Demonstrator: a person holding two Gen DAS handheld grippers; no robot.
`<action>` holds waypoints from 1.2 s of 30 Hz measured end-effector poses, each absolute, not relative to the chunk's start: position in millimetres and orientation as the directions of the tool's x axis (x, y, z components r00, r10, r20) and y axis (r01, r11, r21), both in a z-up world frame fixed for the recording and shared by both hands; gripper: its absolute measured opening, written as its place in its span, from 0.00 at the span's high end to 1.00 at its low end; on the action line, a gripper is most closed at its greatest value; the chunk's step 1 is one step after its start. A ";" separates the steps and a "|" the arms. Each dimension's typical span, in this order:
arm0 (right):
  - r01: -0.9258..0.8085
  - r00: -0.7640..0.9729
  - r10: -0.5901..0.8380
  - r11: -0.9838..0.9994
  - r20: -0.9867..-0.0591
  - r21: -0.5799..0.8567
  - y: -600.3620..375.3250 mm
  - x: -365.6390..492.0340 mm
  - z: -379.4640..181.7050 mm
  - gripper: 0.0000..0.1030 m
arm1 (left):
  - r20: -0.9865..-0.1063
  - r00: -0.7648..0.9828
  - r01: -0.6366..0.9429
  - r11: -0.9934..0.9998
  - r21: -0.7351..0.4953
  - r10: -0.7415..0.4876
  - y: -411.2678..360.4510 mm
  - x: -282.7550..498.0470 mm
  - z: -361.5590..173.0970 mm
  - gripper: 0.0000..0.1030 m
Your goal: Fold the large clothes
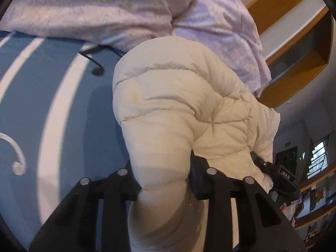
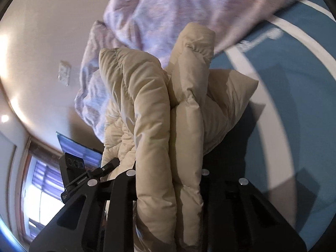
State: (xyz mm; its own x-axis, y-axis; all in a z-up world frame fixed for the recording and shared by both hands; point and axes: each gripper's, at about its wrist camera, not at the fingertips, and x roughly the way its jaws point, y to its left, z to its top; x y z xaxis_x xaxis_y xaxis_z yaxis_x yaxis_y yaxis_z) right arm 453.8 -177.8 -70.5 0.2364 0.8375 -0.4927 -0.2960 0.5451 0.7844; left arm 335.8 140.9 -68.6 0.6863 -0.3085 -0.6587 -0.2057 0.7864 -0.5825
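A cream puffy down jacket hangs bunched above the blue bed sheet. My left gripper is shut on a thick fold of the jacket, which fills the gap between its black fingers. In the right wrist view my right gripper is shut on another fold of the same jacket, held up off the bed. The other gripper shows at the edge of each view, at the right in the left wrist view and at the left in the right wrist view.
A crumpled lilac duvet lies at the far side of the bed and also shows in the right wrist view. The blue sheet has white curved stripes. Wooden shelves stand on the right. A window is at the left.
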 end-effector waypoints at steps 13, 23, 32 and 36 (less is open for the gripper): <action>-0.444 0.176 0.835 0.540 -0.521 0.715 -69.2 478.4 -63.6 0.79 | -0.648 0.748 -0.312 0.788 -0.531 -0.141 221.7 311.1 -52.8 0.67; -0.399 0.226 0.719 0.684 -0.658 0.610 -67.8 479.5 -87.3 0.58 | -0.721 0.688 -0.371 0.892 -0.257 0.078 201.8 324.2 -67.1 0.47; -0.477 0.561 0.535 0.832 -0.631 0.282 -76.0 433.7 -9.0 0.44 | -0.644 0.690 -0.448 0.894 -0.021 0.331 187.9 304.4 -30.8 0.21; -0.540 0.559 0.547 0.810 -0.623 0.228 -42.9 431.9 1.1 0.44 | -0.629 0.686 -0.465 0.886 0.007 0.365 186.2 312.7 -22.6 0.17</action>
State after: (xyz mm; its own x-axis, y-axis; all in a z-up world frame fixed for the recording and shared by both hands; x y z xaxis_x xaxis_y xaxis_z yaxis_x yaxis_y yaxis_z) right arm 431.9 -42.9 1.1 0.5592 0.5475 -0.6226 -0.5400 0.8103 0.2276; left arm 312.7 186.2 -22.6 0.6864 0.3648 -0.6291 -0.4645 0.8855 0.0066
